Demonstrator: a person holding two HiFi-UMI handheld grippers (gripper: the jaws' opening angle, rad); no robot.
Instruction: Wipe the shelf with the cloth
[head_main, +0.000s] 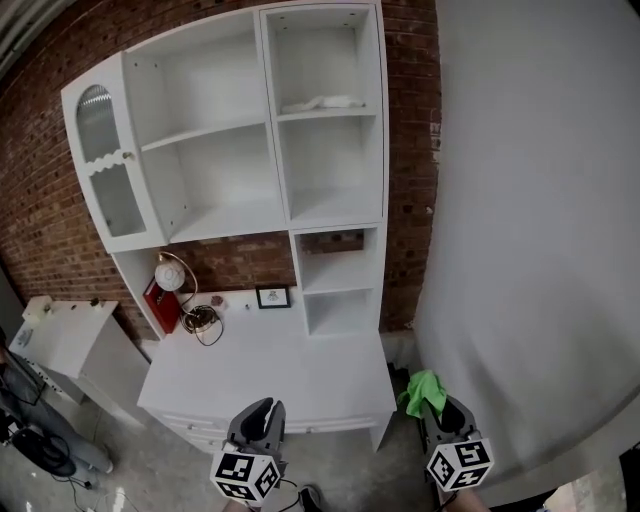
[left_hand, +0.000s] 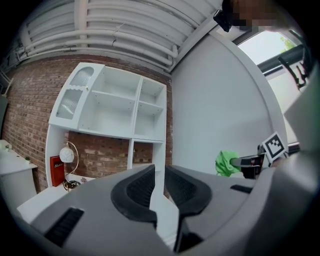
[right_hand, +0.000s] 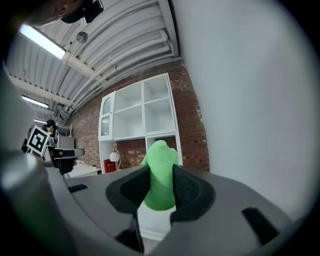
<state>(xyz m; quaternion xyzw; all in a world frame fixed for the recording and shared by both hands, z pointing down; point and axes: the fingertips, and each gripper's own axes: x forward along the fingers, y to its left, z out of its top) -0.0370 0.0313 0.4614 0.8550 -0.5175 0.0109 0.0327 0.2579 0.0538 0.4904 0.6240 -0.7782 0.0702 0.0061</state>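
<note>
A white shelf unit (head_main: 330, 205) with open compartments stands against a brick wall, well ahead of both grippers. Low at the right of the head view, my right gripper (head_main: 440, 405) is shut on a bright green cloth (head_main: 424, 390). In the right gripper view the cloth (right_hand: 160, 182) bulges up between the jaws of that gripper (right_hand: 161, 172). My left gripper (head_main: 262, 410) is held low in front of the desk. Its jaws (left_hand: 160, 172) stand nearly together with nothing between them. From the left gripper view the cloth (left_hand: 226, 163) shows off to the right.
A white desk top (head_main: 270, 365) under the shelves carries a globe lamp (head_main: 171, 274), a red book (head_main: 160, 305) and a small picture frame (head_main: 272, 297). A white object (head_main: 322, 102) lies on the upper right shelf. A white cabinet (head_main: 70, 335) stands left, a grey wall (head_main: 530, 220) right.
</note>
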